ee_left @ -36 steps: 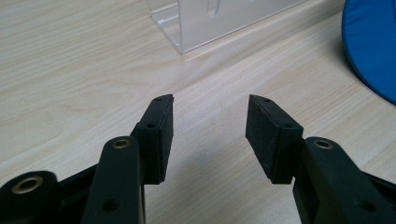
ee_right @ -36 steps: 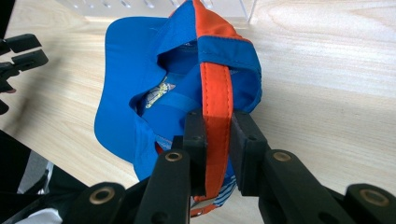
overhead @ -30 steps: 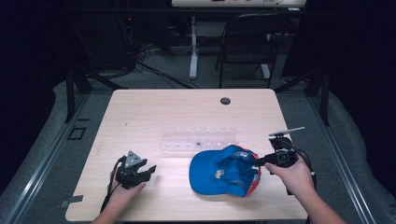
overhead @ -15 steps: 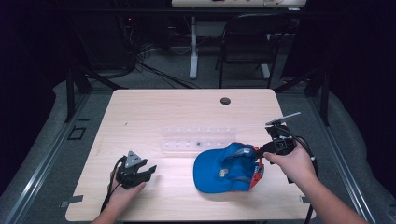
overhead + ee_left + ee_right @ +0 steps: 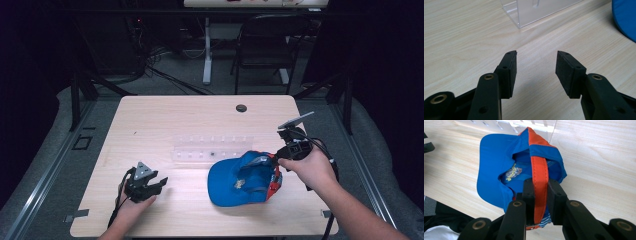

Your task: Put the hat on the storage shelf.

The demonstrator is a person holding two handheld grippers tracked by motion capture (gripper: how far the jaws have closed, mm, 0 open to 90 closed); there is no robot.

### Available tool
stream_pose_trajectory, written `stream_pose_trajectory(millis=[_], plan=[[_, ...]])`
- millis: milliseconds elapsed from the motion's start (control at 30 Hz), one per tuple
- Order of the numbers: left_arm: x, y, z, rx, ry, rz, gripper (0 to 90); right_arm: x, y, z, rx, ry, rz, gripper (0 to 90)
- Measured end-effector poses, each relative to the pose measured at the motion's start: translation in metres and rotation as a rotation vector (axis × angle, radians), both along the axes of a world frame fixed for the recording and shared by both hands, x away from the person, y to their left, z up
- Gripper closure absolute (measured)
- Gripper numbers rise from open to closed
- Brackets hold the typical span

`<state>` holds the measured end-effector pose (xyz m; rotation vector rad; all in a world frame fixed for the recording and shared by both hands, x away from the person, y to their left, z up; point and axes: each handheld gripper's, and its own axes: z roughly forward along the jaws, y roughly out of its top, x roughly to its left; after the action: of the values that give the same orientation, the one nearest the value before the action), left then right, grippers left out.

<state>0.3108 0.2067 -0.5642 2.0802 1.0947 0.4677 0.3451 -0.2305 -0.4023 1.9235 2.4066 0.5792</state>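
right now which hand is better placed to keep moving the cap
Right. The right gripper is shut on the cap at its orange strap. The left gripper is open above bare table, apart from it.

Light wooden table: blue fabric cap with orange trim sits upside down near the front right corner, its back edge lifted. Right gripper is clamped on that orange back edge. Left gripper rests near the front left corner, jaws apart, nothing between them. Clear plastic rack lies mid-table, just behind the cap. Small dark round disc near the far edge.
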Motion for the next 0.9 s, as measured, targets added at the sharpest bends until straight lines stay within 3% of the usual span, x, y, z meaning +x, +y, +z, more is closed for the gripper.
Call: stream_pose_trajectory(millis=[333,600,900], plan=[[0.000,0.000,0.000,0.001,-0.003,-0.001,52.3,0.000,0.008,0.021,-0.008,0.012,0.012,78.4],[0.000,0.000,0.000,0.003,0.005,-0.005,52.2,0.001,0.010,0.039,0.026,0.024,0.014,78.4],[-0.001,0.000,0.000,0.003,0.005,-0.008,52.2,0.002,0.016,0.056,0.011,0.032,0.014,78.4]])
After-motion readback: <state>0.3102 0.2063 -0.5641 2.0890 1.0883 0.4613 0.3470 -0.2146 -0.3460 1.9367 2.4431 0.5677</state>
